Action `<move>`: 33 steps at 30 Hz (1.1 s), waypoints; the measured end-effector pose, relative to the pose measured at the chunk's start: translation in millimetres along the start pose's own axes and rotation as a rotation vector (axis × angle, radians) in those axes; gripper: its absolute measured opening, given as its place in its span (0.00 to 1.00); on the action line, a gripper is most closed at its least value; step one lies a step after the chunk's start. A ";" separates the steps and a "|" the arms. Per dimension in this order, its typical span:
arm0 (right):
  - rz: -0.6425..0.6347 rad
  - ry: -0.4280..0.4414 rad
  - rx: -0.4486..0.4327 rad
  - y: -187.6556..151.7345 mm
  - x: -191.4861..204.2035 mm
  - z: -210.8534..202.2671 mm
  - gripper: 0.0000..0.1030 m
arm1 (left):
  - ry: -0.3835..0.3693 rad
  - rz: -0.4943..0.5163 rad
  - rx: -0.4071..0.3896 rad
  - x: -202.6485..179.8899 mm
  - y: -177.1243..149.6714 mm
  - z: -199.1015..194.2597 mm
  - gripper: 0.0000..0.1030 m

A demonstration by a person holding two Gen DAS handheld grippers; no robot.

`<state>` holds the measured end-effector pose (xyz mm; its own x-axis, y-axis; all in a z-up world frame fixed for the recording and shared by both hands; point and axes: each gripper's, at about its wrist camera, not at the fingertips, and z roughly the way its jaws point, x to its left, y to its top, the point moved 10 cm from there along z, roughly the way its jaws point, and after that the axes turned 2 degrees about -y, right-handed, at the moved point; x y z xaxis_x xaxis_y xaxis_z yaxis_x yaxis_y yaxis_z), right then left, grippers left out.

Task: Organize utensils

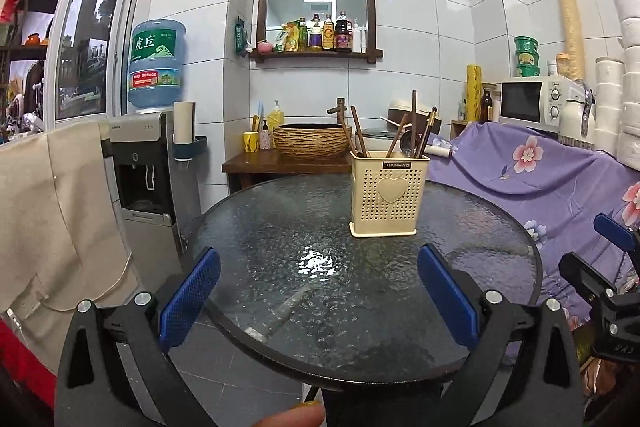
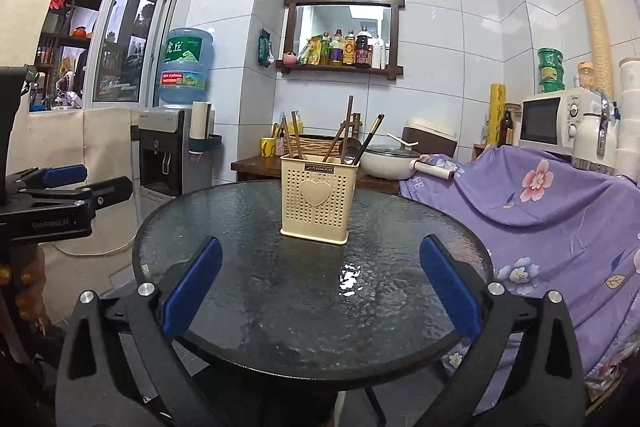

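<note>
A cream perforated utensil holder (image 1: 388,193) with a heart on its front stands upright on the round glass table (image 1: 280,235). It also shows in the right wrist view (image 2: 314,199). Several brown chopsticks (image 1: 358,131) and a dark spoon stand inside it. My left gripper (image 1: 318,259) is open and empty, held over the near half of the table, well short of the holder. My right gripper (image 2: 320,251) is open and empty, also over the near half of the table. Each gripper shows at the edge of the other's view: the left (image 2: 66,183), the right (image 1: 600,267).
A purple flowered cloth (image 2: 552,211) covers furniture at the right, with a microwave (image 2: 556,125) behind. A water dispenser (image 1: 148,163) and a beige cloth (image 1: 56,211) stand at the left. A wooden stand with a basin (image 1: 312,141) is behind the table.
</note>
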<state>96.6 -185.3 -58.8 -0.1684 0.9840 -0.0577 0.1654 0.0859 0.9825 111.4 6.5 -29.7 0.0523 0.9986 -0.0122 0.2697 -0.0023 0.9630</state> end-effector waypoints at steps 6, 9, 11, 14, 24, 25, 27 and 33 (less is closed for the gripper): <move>0.007 0.006 0.004 1.5 0.6 -3.1 0.95 | 0.001 0.002 -0.010 -2.5 1.1 -2.9 0.94; 0.001 0.006 0.003 4.8 0.6 -0.7 0.95 | 0.002 -0.001 -0.005 -2.7 -0.3 -2.1 0.94; 0.001 0.002 0.004 5.9 0.0 0.5 0.95 | 0.002 -0.003 0.002 -2.6 -1.1 -1.3 0.94; 0.002 0.001 0.009 6.3 -0.4 2.1 0.95 | 0.003 -0.010 0.010 -0.6 -0.7 0.0 0.94; 0.006 -0.009 0.026 7.1 -1.3 6.3 0.95 | -0.002 -0.027 0.036 1.2 -3.1 6.1 0.94; 0.006 -0.013 0.028 6.8 -1.7 6.8 0.95 | -0.001 -0.028 0.037 1.4 -3.5 6.5 0.94; 0.005 -0.017 0.029 6.7 -2.5 7.2 0.95 | 0.002 -0.030 0.042 1.9 -3.8 8.3 0.94; 0.002 -0.024 0.036 4.3 -3.0 9.1 0.95 | 0.005 -0.038 0.049 5.4 -5.1 10.0 0.94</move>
<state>106.7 -186.4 -56.0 -0.1449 0.9876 -0.0599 0.2009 0.0886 0.9756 120.0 11.4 -37.4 0.0358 0.9982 -0.0473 0.3181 0.0335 0.9475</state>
